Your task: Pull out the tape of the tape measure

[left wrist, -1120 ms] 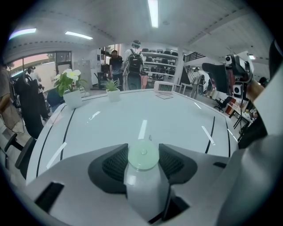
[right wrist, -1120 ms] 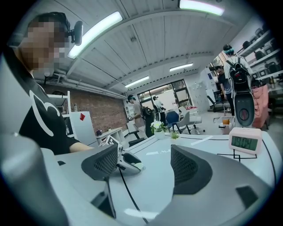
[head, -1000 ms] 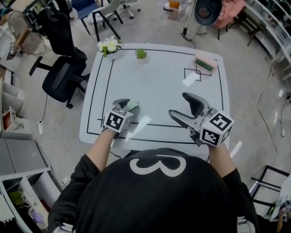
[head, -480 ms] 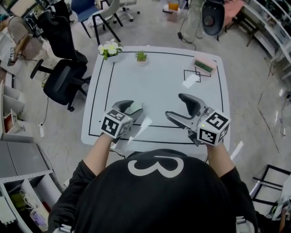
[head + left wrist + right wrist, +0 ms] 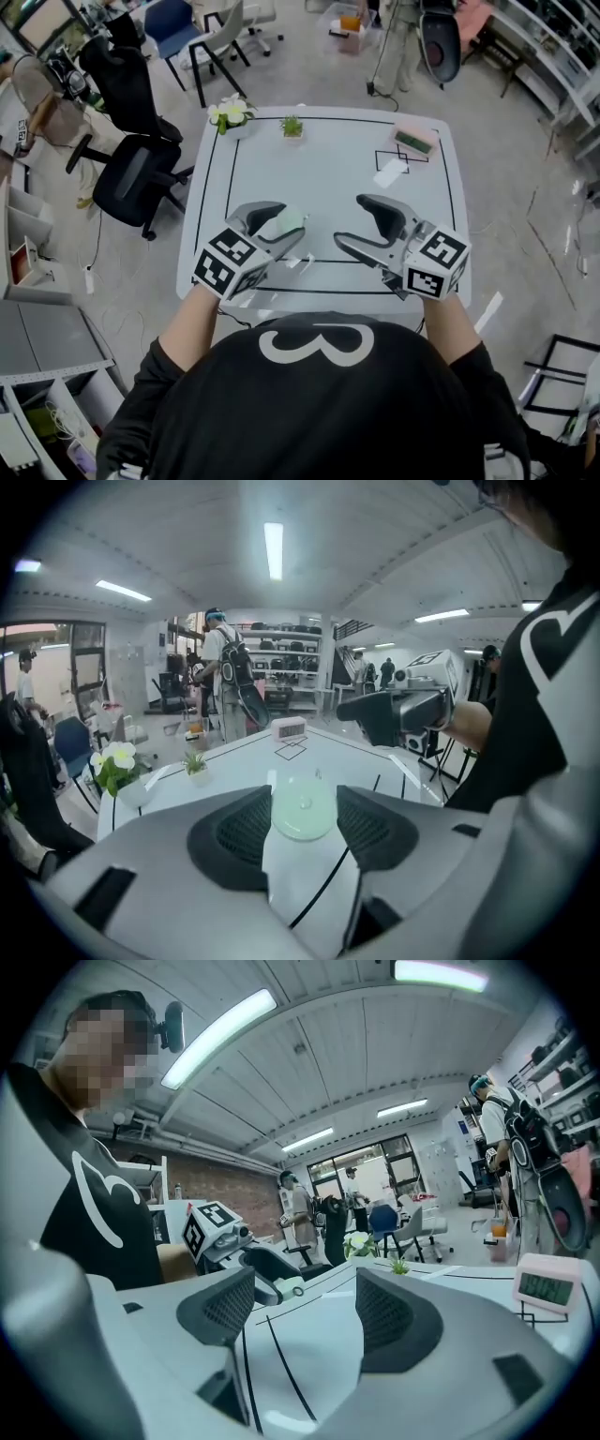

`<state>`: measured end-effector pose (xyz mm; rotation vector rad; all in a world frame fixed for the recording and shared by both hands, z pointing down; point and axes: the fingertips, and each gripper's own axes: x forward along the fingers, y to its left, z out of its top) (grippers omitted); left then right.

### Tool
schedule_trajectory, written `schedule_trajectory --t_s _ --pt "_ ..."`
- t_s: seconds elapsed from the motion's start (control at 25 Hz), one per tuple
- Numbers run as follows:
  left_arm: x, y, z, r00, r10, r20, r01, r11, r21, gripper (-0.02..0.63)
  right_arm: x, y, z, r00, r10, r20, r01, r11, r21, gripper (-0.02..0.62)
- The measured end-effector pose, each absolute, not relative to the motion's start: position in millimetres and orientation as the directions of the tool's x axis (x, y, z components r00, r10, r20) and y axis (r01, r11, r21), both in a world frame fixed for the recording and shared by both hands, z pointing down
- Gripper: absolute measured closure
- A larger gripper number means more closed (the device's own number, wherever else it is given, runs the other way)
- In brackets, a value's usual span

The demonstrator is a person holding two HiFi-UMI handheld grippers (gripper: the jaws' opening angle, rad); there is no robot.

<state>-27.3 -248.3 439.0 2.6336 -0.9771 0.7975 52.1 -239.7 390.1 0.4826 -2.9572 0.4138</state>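
Your left gripper (image 5: 286, 225) has its jaws clamped on the pale green tape measure (image 5: 302, 807), held above the bench (image 5: 328, 169) near its front edge. Your right gripper (image 5: 354, 221) stands wide with nothing between its jaws, which have just been closing slightly. Pinch the tape's end squarely, then draw straight away.

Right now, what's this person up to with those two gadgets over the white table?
A person at a white table holds a pair of handheld tongs in each hand. The left tongs grip a small, round, pale green tape measure, held above the tabletop. The right tongs face it from the side with nothing between them; their jaws stand wide and have just been closing a little. No tape has been pulled out yet.
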Motion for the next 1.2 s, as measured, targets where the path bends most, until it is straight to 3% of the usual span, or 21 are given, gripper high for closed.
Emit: schedule_trajectory --t_s 0.24,0.48,0.84,1.2 --pt "-20.7 -230.4 392.8 0.721 -0.475 0.504 -0.568 -0.823 0.037 0.387 38.9 -225.0 353.7 -0.962 -0.252 0.108 -0.267 0.95 -0.159 0.281" --pt "-15.1 -211.9 353.4 0.777 -0.427 0.462 -0.482 -0.876 0.003 0.387 20.7 -201.3 333.3 -0.976 -0.171 0.138 -0.177 0.984 -0.034 0.282" --pt "-19.4 -192.4 331.6 0.804 -0.399 0.442 -0.427 -0.903 -0.038 0.387 -7.9 -179.5 325.5 -0.97 -0.101 0.221 -0.077 0.991 0.114 0.374" --pt "-21.0 -182.3 317.7 0.817 -0.395 0.421 -0.395 -0.914 -0.09 0.387 -15.1 -168.9 307.8 -0.972 -0.08 0.22 -0.046 0.987 0.157 0.488"
